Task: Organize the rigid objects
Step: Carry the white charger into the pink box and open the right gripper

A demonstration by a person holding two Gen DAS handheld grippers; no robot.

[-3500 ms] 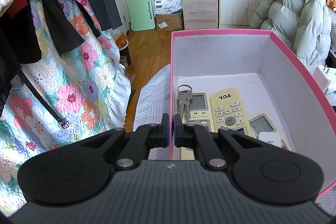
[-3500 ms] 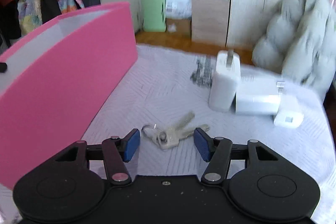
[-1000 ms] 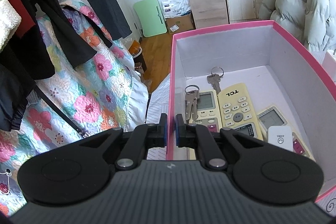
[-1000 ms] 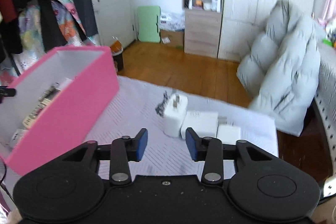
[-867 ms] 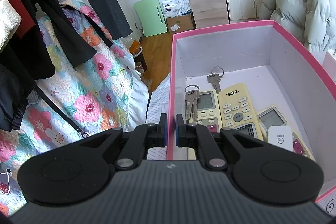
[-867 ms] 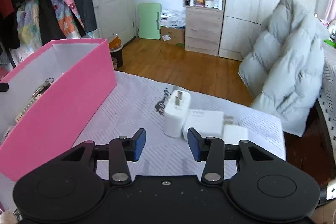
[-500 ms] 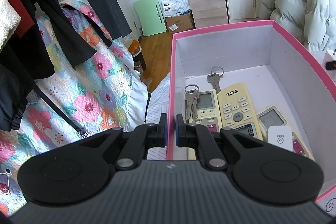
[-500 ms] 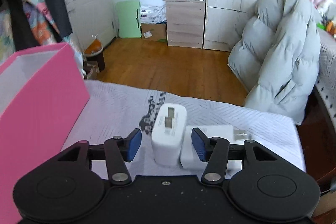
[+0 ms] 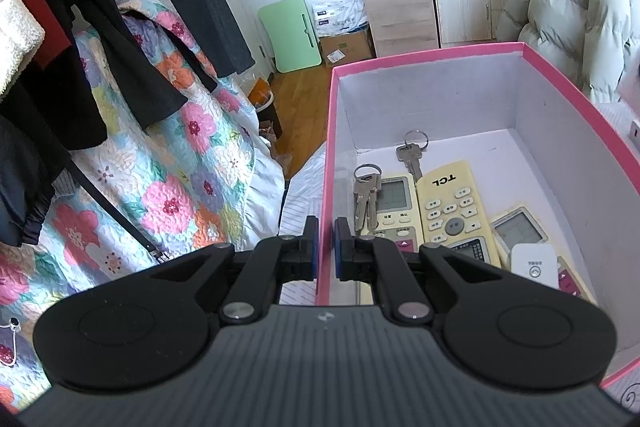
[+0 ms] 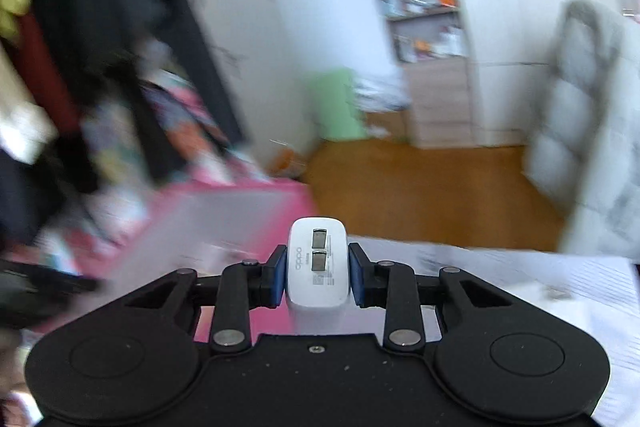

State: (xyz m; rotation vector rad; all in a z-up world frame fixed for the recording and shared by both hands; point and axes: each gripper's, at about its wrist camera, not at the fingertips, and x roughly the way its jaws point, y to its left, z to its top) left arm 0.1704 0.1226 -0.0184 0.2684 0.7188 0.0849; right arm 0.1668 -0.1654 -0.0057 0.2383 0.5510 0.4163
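Note:
My left gripper point(image 9: 326, 241) is shut on the near left wall of the pink box point(image 9: 428, 52). Inside the box lie two bunches of keys point(image 9: 365, 191), a yellowed TCL remote point(image 9: 452, 209), other remotes point(image 9: 394, 199) and a small white device point(image 9: 534, 261). My right gripper point(image 10: 318, 271) is shut on a white Oppo charger point(image 10: 318, 267), its folded prongs facing the camera, held in the air. The pink box point(image 10: 224, 215) shows blurred to the left, beyond and below the charger.
A floral quilt point(image 9: 168, 163) and dark hanging clothes point(image 9: 100, 39) are at the left. The white striped bed cover point(image 10: 540, 279) lies to the right. A grey puffer jacket point(image 9: 572, 7), a cabinet point(image 9: 400, 3) and wood floor lie beyond.
My right gripper has shut on the white charger, lifted it off the bed and swung left toward the pink box. My left gripper has stayed on the box wall.

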